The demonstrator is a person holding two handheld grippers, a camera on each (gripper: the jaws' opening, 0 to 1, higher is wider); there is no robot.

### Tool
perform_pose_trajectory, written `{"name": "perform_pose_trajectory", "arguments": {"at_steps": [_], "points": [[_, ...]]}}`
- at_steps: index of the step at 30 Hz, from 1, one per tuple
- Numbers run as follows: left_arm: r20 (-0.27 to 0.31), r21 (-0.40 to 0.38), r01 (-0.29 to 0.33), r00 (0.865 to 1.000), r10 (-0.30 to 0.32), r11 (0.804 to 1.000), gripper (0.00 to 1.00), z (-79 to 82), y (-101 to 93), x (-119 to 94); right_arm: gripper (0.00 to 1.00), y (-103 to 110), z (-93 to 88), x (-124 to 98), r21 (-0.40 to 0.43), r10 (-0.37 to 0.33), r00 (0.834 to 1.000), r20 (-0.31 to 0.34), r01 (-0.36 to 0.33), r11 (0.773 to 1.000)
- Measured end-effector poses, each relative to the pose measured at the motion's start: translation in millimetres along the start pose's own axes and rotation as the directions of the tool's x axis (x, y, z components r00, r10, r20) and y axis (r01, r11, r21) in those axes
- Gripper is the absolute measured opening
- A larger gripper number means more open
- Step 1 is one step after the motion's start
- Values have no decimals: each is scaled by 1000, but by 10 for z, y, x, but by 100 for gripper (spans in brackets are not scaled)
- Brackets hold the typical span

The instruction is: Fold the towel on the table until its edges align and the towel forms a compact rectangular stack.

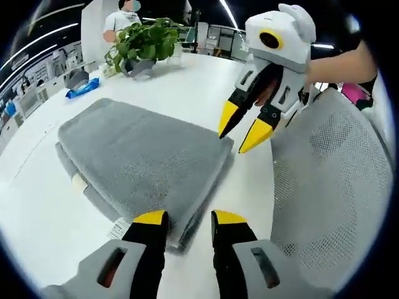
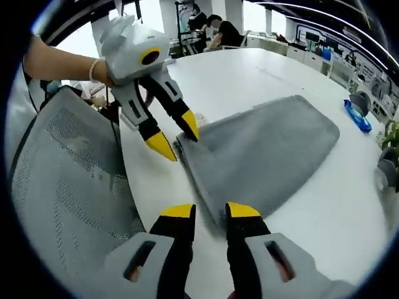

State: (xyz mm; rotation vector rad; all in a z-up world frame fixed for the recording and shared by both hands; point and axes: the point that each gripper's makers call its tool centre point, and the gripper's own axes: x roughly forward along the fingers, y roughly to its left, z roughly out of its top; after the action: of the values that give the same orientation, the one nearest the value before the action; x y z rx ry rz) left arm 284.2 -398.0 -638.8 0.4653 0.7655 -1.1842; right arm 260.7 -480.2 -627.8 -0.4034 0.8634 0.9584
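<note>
grey towel folded flat on white bench | left claw apart at near edge | right claw apart at opposite corner

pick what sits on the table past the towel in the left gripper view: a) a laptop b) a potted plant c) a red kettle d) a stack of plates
b: a leafy green potted plant stands on the white table beyond the far side of the folded grey towel, with a small blue item lying to its left.
</note>
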Motion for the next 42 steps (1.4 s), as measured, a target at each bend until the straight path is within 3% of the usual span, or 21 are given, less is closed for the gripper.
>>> {"name": "perform_pose_trajectory", "arguments": {"at_steps": [4, 7, 10, 12, 15, 19, 20, 21, 22, 25, 28, 31, 35, 37, 42], "points": [[-64, 58, -17, 998, 21, 998, 29, -178, 0, 42, 20, -15, -119, 59, -61, -21, 999, -48, 18, 998], [-49, 87, -36, 998, 41, 996, 29, -191, -11, 46, 21, -50, -145, 84, -78, -35, 998, -56, 30, 996], [-50, 154, -62, 996, 70, 986, 26, -205, 21, 57, 20, -102, -224, 120, -151, -59, 994, -89, 45, 988], [-51, 211, -83, 994, 96, 974, 23, -203, 51, 55, 21, -84, -293, 158, -254, -67, 990, -121, 34, 967], [-49, 185, -81, 995, 91, 979, 21, -195, 41, 53, 21, -69, -277, 175, -369, -111, 987, -113, 62, 927], [-45, 192, -100, 993, 110, 976, 17, -206, 70, 50, 16, -73, -286, 172, -352, -121, 986, -111, 74, 933], [-39, 201, -104, 993, 114, 974, 16, -202, 69, 56, 10, -99, -299, 178, -367, -136, 985, -107, 88, 926], [-34, 207, -106, 993, 115, 973, 15, -192, 67, 64, 8, -187, -316, 174, -405, -185, 977, -104, 128, 905], [-37, 207, -118, 991, 128, 971, 14, -192, 83, 65, 8, -126, -324, 192, -436, -150, 983, -103, 91, 895], [-44, 246, -141, 987, 157, 959, 8, -170, 108, 67, 6, -160, -312, 195, -399, -160, 982, -101, 107, 911], [-80, 157, -153, 983, 167, 976, 7, -175, 123, 60, 4, -191, -296, 202, -366, -173, 980, -97, 127, 922], [-85, 74, -145, 985, 151, 987, 6, -166, 129, 32, 3, -192, -271, 177, -258, -167, 980, -108, 135, 957], [-98, 51, -163, 981, 167, 985, 5, -127, 137, -51, 2, -173, -143, 69, -232, -153, 984, -94, 128, 964], [-100, 3, -171, 980, 171, 985, 5, -84, 140, -121, 2, -164, -73, -6, -207, -151, 985, -77, 133, 969], [-66, -46, -169, 984, 166, 985, 5, 42, 103, -325, 2, -117, 58, -186, -153, -145, 989, -25, 139, 978]]}}
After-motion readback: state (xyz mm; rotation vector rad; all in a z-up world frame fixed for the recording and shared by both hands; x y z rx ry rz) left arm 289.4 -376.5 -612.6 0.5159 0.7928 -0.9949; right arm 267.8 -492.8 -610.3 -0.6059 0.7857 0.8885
